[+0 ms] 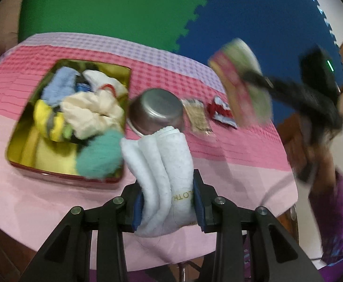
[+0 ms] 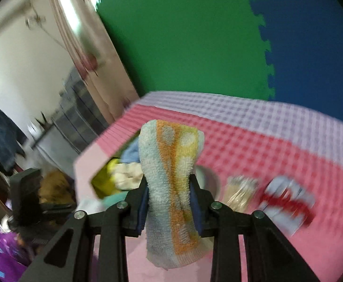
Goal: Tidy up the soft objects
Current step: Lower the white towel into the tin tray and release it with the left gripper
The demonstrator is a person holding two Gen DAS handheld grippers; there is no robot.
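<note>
Green and blue foam mats back a table spread with a pink checked cloth.

Left gripper has its jaws drawn narrow on a folded white cloth, the blue pads pinching its lower part so the folds stand up over the table. It hangs just beside the tin, which is already heaped with soft things: a cream cloth, a blue one, a yellow one, a teal one at the near corner. Held like that, the white cloth looks ready to go in with them.

Right gripper is likewise clamped narrow, on a striped towel of pale blue, orange and yellow, gripped around its middle with both ends free. It is carried in the air, well above the table.

An upturned metal bowl, a packet of sticks and a red-and-white wrapper lie in a row beside the tin; being hard or crinkly, they probably stay put.

Only the left wrist view shows the tin's whole contents and the right tool from outside, blurred, with a purple sleeve behind it. Only the right wrist view shows the towel's pattern sharply, plus a curtain and room clutter off the table's edge.
</note>
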